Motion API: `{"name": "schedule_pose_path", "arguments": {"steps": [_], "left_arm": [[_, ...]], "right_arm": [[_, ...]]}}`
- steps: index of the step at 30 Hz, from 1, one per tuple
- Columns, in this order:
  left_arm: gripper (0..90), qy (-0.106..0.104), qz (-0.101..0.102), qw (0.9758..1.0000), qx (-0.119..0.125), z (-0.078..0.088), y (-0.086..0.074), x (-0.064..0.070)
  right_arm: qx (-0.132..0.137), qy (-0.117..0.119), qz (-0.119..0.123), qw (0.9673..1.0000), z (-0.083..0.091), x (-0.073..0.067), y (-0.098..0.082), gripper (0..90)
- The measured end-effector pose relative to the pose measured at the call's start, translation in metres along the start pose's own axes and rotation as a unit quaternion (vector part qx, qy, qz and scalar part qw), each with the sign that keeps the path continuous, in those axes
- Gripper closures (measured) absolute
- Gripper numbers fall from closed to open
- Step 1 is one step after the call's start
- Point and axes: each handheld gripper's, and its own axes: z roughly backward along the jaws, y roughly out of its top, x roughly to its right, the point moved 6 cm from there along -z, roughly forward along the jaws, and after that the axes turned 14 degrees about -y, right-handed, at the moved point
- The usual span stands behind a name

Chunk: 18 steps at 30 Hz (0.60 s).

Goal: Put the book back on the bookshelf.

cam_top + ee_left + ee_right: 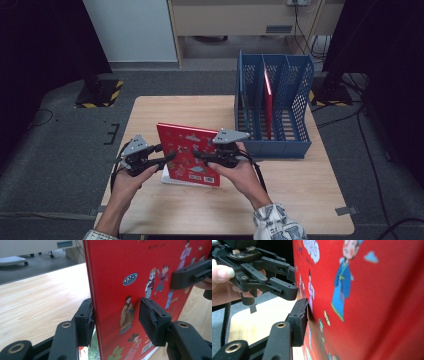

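A red picture book (187,155) stands tilted up over the table (165,107), between my two grippers. My left gripper (167,158) is shut on the book's left edge. In the left gripper view its left pad (86,322) presses the back and its right pad (151,317) lies on the illustrated cover (150,260). My right gripper (196,154) reaches onto the cover from the right. In the right gripper view one pad (299,320) sits at the edge of the cover (374,302), and the book hides the other jaw. The left gripper (289,286) shows there beyond the book.
A pale flat book (167,178) lies on the table under the red one. A blue slotted file rack (272,145) stands at the table's right rear, with a thin red book (268,97) upright in its middle slot. Bare wood lies in front and to the right.
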Motion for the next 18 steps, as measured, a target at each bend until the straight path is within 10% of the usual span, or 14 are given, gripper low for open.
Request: {"name": "schedule_pose_path", "arguments": {"steps": [18], "left_arm": [[45.5, 0.005, -0.007, 1.0, 0.004, 0.001, -0.001, 0.003]], "right_arm": [[0.022, -0.015, -0.003, 0.9996, 0.01, -0.005, 0.01, 54.2]]}}
